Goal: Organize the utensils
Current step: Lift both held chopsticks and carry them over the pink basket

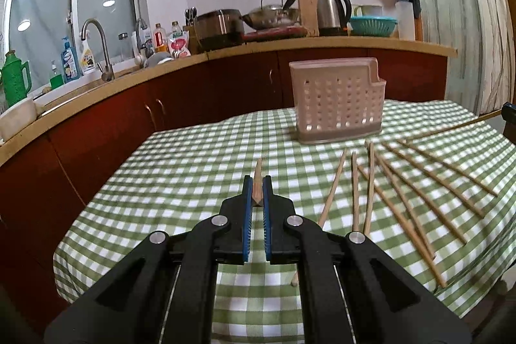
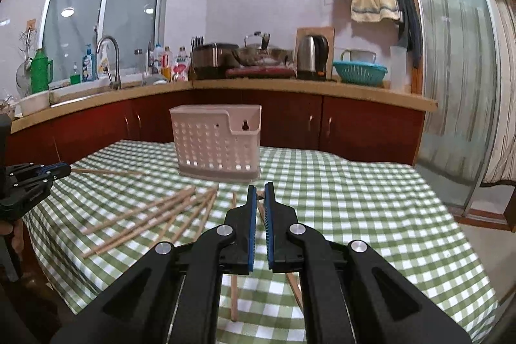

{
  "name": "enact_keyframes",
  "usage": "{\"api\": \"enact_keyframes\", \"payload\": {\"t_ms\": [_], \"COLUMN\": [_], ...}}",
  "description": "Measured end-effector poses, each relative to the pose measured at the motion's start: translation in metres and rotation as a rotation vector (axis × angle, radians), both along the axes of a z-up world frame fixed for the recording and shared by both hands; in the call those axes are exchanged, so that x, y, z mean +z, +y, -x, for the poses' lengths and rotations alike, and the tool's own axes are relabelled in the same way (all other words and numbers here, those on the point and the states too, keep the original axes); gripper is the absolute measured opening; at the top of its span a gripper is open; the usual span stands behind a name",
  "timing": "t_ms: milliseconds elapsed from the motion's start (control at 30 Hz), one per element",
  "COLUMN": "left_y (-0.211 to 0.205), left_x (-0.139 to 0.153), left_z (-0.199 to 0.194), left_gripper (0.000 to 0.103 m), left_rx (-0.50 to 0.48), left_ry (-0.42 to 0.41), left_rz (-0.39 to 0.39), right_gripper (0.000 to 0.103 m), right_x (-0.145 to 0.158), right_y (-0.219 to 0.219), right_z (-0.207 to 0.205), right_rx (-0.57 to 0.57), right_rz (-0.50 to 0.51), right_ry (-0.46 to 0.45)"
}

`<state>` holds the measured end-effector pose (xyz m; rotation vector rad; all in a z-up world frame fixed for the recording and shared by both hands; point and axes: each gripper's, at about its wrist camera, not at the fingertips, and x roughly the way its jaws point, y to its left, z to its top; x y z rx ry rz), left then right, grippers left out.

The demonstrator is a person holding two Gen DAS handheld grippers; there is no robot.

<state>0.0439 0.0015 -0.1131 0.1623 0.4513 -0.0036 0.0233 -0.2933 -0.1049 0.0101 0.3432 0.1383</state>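
Both claws grip a chopstick each: left claw [image 1: 257, 182], right claw [image 2: 260, 189]. Holder [image 1: 337, 100] at one o'clock looks empty; loose chopsticks [image 1: 419, 182] remain on the table [image 1: 180, 170].

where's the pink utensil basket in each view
Left wrist view: the pink utensil basket stands upright right of centre, at the far side of the checked tablecloth, beyond the loose chopsticks.
Right wrist view: the basket stands left of centre, straight beyond the gripper.
Shared landmark: the steel kettle on the counter behind it.
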Motion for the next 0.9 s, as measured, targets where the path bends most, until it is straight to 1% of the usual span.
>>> {"api": "enact_keyframes", "payload": {"t_ms": [167,567,900], "left_y": [-0.002,0.002,0.006], "left_x": [0.016,0.046,0.061], "left_z": [0.001,-0.011,-0.047], "left_gripper": [0.006,0.006,0.006], "left_rx": [-0.01,-0.022,-0.033], "left_ry": [-0.002,0.013,0.066], "left_rz": [0.019,0.064,0.084], "right_gripper": [0.006,0.006,0.006], "right_x": [0.016,0.04,0.049], "right_y": [0.005,0.009,0.009], "right_z": [0.004,0.001,-0.023], "right_rx": [0.003,0.017,0.013], "right_rz": [0.002,-0.006,-0.011], "right_ry": [-0.034,-0.071,-0.067]}}
